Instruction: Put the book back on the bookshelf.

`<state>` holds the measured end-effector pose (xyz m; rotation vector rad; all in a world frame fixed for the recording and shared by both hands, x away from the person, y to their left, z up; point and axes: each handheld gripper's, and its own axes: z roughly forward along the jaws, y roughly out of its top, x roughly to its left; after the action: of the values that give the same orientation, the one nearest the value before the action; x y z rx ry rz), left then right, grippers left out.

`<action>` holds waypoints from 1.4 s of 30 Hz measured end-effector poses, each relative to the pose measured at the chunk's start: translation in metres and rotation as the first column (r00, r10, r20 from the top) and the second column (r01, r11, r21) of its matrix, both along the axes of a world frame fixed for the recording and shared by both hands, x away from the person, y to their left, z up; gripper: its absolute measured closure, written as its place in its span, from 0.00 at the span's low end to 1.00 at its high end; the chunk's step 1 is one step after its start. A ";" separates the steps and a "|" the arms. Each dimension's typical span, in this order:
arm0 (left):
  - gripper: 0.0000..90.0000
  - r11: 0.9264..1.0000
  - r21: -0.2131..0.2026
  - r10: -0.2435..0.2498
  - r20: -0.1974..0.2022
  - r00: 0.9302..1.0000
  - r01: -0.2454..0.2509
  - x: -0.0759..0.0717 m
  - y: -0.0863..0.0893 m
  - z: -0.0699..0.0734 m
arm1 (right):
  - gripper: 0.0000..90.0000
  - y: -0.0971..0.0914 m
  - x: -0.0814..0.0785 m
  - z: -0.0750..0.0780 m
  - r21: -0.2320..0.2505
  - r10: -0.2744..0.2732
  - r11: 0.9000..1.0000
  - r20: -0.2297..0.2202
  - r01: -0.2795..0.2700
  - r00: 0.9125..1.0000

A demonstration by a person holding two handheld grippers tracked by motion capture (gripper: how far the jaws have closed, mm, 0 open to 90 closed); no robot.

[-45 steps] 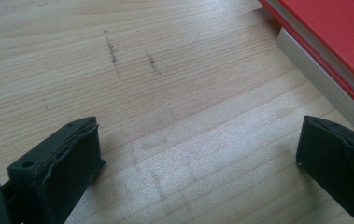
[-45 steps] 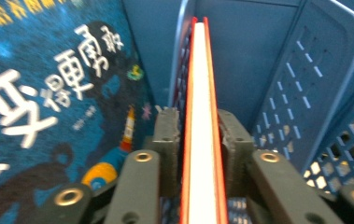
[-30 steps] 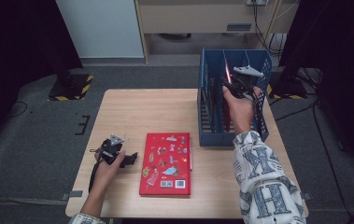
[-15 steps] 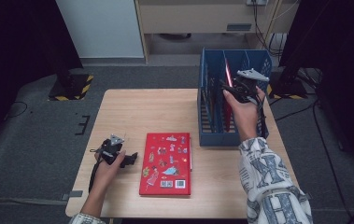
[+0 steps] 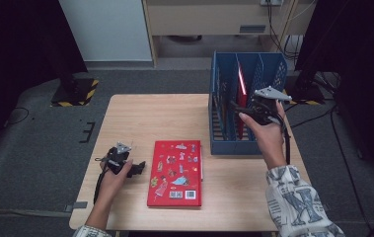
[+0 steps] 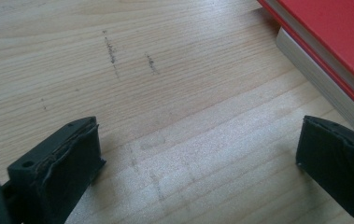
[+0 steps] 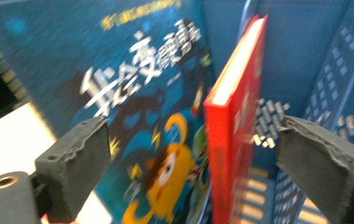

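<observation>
A red book stands upright in a slot of the blue file rack at the table's right. My right gripper hovers at the rack's near side. Its jaws have just been opening, and the red book stands free between the wide-open right gripper pads, touched by neither. A blue picture book stands beside it. A second red book lies flat on the table's front. My left gripper rests open on the table just left of it, with that book's corner ahead of the left gripper.
The wooden table is bare at its back left. The rack's blue dividers rise close to the right jaw. Beyond the table are a grey floor and black stands.
The right hand has drawn back from the rack towards the person and its jaws have opened, letting go of the red book, which stays upright in its slot. The left hand has kept still.
</observation>
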<state>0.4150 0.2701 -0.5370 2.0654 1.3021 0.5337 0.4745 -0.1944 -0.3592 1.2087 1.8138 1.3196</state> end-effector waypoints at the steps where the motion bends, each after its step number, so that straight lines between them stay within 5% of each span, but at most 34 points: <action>1: 0.00 1.000 0.000 0.000 0.000 1.000 0.000 0.000 0.000 0.000 | 0.09 -0.001 -0.004 -0.002 -0.001 0.013 1.000 -0.004 -0.013 1.000; 17: 0.00 1.000 -0.002 0.002 -0.001 1.000 -0.002 0.000 0.000 0.000 | 0.11 0.014 -0.081 -0.065 -0.031 0.156 0.987 -0.032 -0.157 0.987; 25: 0.00 1.000 -0.008 -0.019 0.003 1.000 0.019 0.000 0.002 0.000 | 0.17 0.040 -0.098 -0.094 -0.056 0.228 0.970 -0.106 -0.235 0.968; 29: 0.04 1.000 -0.007 -0.018 0.011 1.000 0.018 -0.003 0.005 0.004 | 0.20 0.053 -0.103 -0.101 -0.079 0.260 0.959 -0.137 -0.272 0.956; 33: 0.06 0.998 -0.052 -0.025 0.050 0.998 0.027 -0.010 0.006 0.014 | 0.21 0.063 -0.106 -0.107 -0.091 0.298 0.945 -0.159 -0.315 0.941; 37: 0.07 0.990 -0.103 -0.090 0.086 0.992 0.099 -0.018 -0.008 0.026 | 0.21 0.070 -0.106 -0.116 -0.092 0.327 0.933 -0.197 -0.349 0.924; 42: 0.07 0.974 -0.122 -0.182 0.077 0.980 0.190 -0.022 -0.033 0.030 | 0.20 0.084 -0.111 -0.126 -0.094 0.367 0.913 -0.241 -0.398 0.898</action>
<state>0.3928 0.2373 -0.5070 2.0192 1.0632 0.4181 0.3636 -0.1103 -0.4855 0.9816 2.3575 1.2710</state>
